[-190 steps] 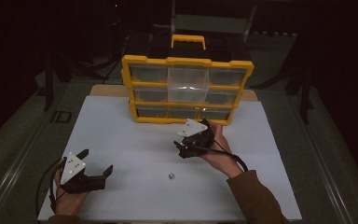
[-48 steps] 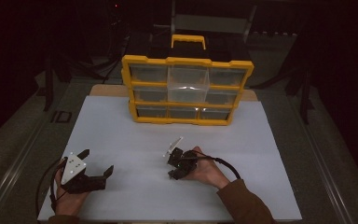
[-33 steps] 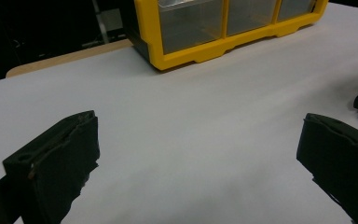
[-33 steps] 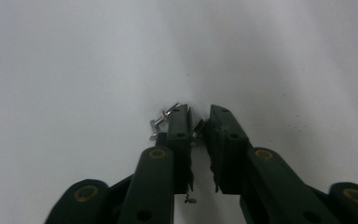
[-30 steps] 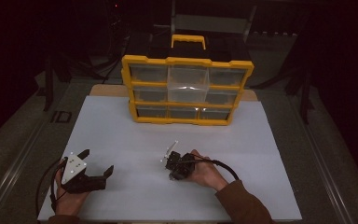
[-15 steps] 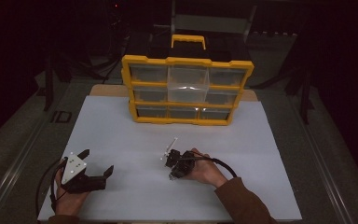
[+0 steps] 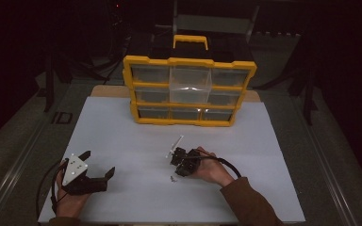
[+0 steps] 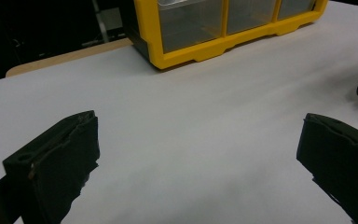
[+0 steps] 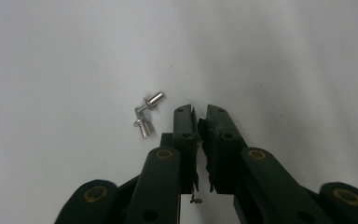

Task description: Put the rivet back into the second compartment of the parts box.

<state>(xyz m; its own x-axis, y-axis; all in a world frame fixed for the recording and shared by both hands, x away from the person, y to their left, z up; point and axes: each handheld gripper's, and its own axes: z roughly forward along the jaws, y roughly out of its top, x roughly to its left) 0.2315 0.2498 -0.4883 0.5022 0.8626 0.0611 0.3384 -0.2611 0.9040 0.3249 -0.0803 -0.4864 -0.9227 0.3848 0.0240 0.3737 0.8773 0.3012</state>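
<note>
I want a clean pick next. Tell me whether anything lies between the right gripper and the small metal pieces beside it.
Nothing visible does. The small metal pieces lie on bare white sheet just left of the right gripper in its own view. Its jaws stand nearly together with nothing between them. The tips sit beside the pieces, not around them.

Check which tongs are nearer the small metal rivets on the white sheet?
Right. The right tongs sit shut just beside the rivets, not on them. The left tongs stand open, well off toward the sheet's left edge.
</note>
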